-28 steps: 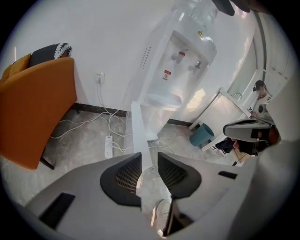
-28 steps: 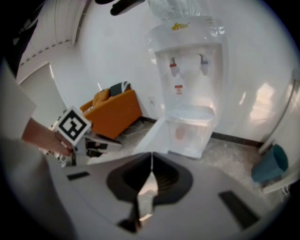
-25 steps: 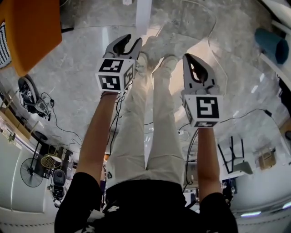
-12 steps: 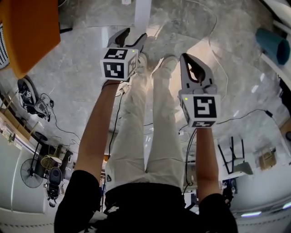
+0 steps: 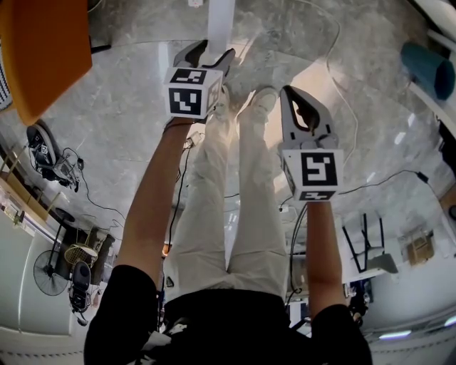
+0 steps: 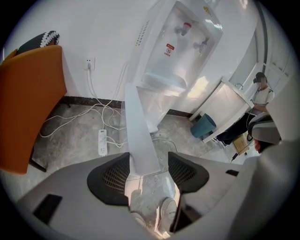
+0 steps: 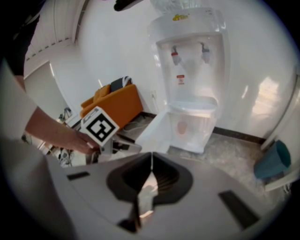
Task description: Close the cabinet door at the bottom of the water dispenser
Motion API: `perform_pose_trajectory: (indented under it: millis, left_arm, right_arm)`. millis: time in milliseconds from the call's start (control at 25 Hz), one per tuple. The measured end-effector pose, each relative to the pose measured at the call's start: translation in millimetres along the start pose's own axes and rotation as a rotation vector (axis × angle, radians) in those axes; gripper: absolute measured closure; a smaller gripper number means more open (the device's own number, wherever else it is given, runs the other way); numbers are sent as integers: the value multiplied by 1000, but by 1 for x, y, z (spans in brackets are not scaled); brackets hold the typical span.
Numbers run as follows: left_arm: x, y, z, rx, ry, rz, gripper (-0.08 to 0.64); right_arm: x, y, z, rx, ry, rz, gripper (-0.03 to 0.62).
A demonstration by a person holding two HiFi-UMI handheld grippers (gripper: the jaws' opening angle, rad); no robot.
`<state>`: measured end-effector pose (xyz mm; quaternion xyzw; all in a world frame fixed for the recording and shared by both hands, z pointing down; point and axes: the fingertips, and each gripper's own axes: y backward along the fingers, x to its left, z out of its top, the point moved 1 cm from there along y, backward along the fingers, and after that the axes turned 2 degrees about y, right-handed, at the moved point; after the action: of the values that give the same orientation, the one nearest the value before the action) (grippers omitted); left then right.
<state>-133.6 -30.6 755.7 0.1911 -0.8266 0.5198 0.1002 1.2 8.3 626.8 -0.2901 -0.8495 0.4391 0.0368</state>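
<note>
The white water dispenser (image 7: 192, 70) stands against the wall, its bottom cabinet door (image 7: 157, 129) swung out to the left. In the left gripper view that door (image 6: 140, 131) shows edge-on and runs down between my left gripper's (image 6: 147, 159) jaws. Those jaws have just been opening; the door edge lies close to the left pad (image 6: 110, 176), with floor showing beside the right pad. In the head view my left gripper (image 5: 212, 51) reaches the door's edge (image 5: 219, 21). My right gripper (image 5: 291, 93) hangs to the right, shut and empty (image 7: 151, 160).
An orange chair (image 5: 43, 50) stands at the left. A power strip (image 6: 102, 142) with loose cables lies on the marble floor near the wall. A teal bin (image 6: 202, 126) and a white table (image 6: 229, 105) are right of the dispenser. The person's shoes (image 5: 242, 93) are below the grippers.
My left gripper has moved forward toward the door's edge and its jaws have spread wider. The right gripper has stayed where it was, still shut.
</note>
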Motion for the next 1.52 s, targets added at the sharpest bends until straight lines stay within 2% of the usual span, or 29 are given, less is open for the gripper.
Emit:
perform_pose_trajectory:
  millis: [320,560,800,1000,1520]
  left_arm:
    - [-7,-3,1,2,6,-2,302]
    - [-23,-10,0,9,26,-36,302]
    - [-44,-20,2,32,0,-80,302]
    - [-62,-28,3,57,-59,-120,302]
    - [-94,-45,11,83,-119,-173,302]
  right_arm:
    - [-4,5,-9,2,-10,-10,557]
    - [-11,9,-16,0,-21,-20,557]
    - [-22,13,-24,3,-36,-42,557]
    - [-29,15,-32,11,-61,-58,557]
    - [-61,20,-30,-5,-57,-100,557]
